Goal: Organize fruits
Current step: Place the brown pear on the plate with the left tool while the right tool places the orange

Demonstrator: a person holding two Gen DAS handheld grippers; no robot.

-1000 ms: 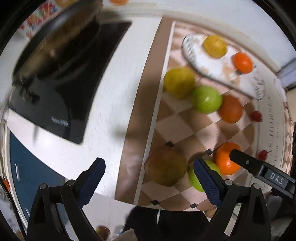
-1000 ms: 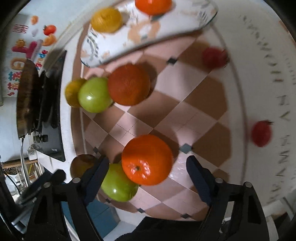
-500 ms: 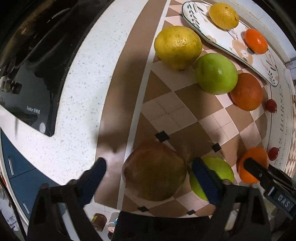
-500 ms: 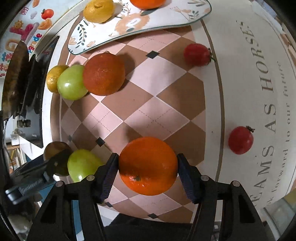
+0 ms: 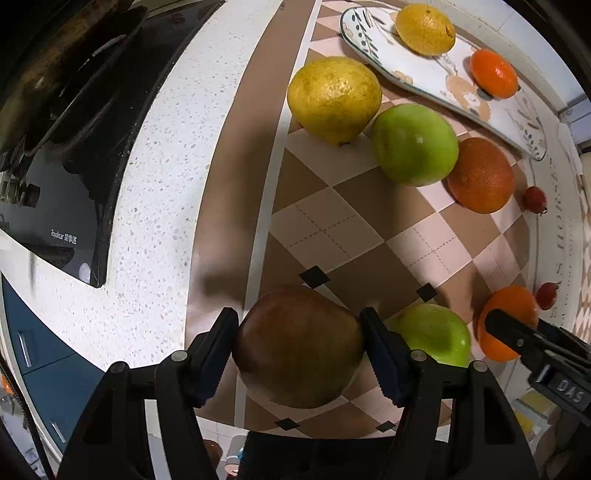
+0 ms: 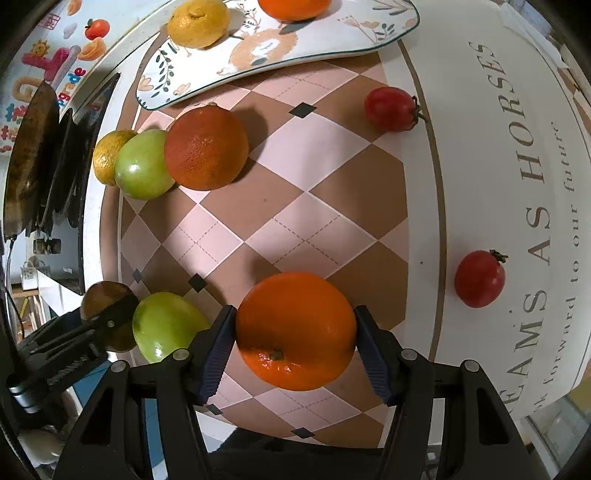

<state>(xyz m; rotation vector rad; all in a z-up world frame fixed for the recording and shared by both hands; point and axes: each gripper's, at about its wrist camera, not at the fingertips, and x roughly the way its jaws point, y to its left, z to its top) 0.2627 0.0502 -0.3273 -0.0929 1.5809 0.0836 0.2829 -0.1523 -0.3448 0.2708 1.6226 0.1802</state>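
Note:
My left gripper [image 5: 299,350] is shut on a brown-green pear [image 5: 297,347] on the checked mat. My right gripper [image 6: 293,339] is shut on a bright orange [image 6: 295,330], which also shows in the left wrist view [image 5: 498,314]. A green apple [image 5: 432,332] lies between the two held fruits. Further off lie a yellow citrus [image 5: 334,98], a second green apple [image 5: 413,144] and a dark orange [image 5: 480,175] in a row. A patterned plate [image 6: 332,37] at the back holds a lemon [image 6: 197,22] and a small orange [image 6: 293,7].
Two small red tomatoes [image 6: 391,109] [image 6: 478,278] lie on the mat's right side near the printed lettering. A black stove [image 5: 74,166] with a pan [image 5: 55,62] stands on the white speckled counter [image 5: 155,206] to the left. The counter's front edge is just below the grippers.
My left gripper moved down over the pear and closed on it. My right gripper closed on the orange half a second ago and still holds it.

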